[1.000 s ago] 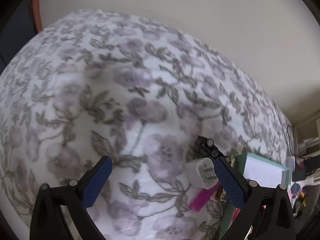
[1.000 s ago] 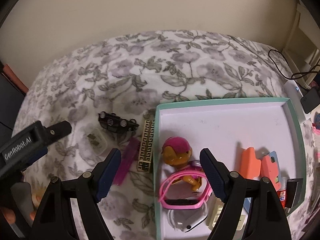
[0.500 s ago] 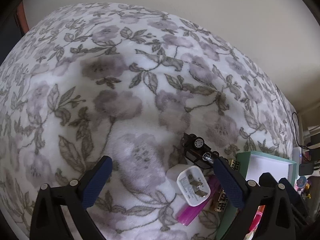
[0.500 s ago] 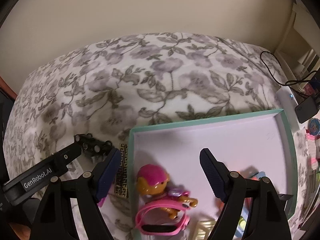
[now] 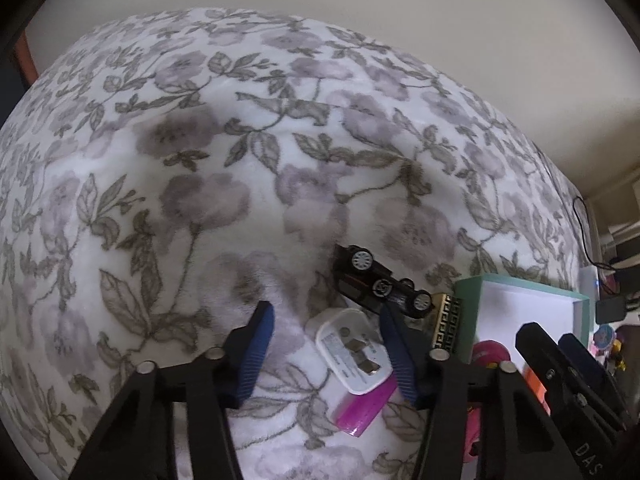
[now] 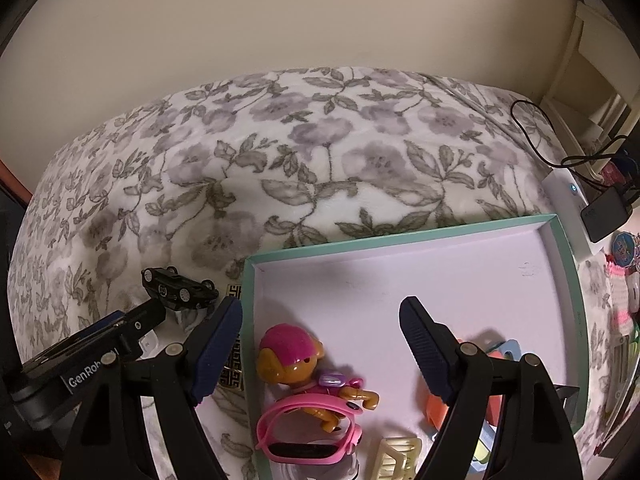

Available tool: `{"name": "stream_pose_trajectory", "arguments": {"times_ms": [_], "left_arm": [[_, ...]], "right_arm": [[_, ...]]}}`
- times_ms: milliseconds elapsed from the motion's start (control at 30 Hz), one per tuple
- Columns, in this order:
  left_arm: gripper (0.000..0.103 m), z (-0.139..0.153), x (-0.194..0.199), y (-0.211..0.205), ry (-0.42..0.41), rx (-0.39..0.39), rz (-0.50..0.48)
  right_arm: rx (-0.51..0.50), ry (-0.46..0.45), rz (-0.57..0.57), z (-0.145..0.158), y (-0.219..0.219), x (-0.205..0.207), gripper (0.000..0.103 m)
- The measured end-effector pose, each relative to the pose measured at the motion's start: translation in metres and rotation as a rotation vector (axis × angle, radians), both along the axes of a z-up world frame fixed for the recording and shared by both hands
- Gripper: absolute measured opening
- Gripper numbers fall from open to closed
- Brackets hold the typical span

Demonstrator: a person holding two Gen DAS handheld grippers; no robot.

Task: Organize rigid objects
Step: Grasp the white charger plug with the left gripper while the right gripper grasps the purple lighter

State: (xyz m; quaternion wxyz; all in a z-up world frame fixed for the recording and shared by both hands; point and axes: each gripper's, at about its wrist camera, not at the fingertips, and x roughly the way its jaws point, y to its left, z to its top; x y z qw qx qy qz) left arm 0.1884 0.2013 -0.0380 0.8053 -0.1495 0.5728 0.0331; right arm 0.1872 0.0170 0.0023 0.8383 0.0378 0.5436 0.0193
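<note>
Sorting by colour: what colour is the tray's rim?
Mint green rim, white inside; clearest in the right wrist view.

The blanket (image 5: 208,184) is white with grey-lilac flowers and olive-grey leaves. A black toy car (image 5: 380,282) with silver wheels lies beside a white plug (image 5: 352,350), a magenta block (image 5: 362,408) and a gold-and-black fret-patterned piece (image 5: 448,322). The tray (image 6: 400,236) is mint green outside, white inside. The toy pup (image 6: 298,362) wears a pink helmet; the watch strap (image 6: 308,428) is pink too.
</note>
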Motion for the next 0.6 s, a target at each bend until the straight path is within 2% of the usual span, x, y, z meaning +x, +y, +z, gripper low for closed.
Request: {"name": "stream_pose_trajectory", "arguments": {"times_ms": [200, 267, 600], "left_arm": [[0.052, -0.006, 0.001, -0.012, 0.010, 0.002, -0.036], [0.047, -0.009, 0.000, -0.013, 0.017, 0.008, -0.032], [0.043, -0.011, -0.003, -0.001, 0.009, 0.023, -0.030]], "right_arm": [[0.000, -0.002, 0.002, 0.001, 0.002, -0.002, 0.082], [0.000, 0.001, 0.004, -0.001, 0.003, -0.002, 0.082], [0.009, 0.015, 0.034, -0.003, 0.015, -0.004, 0.082]]}}
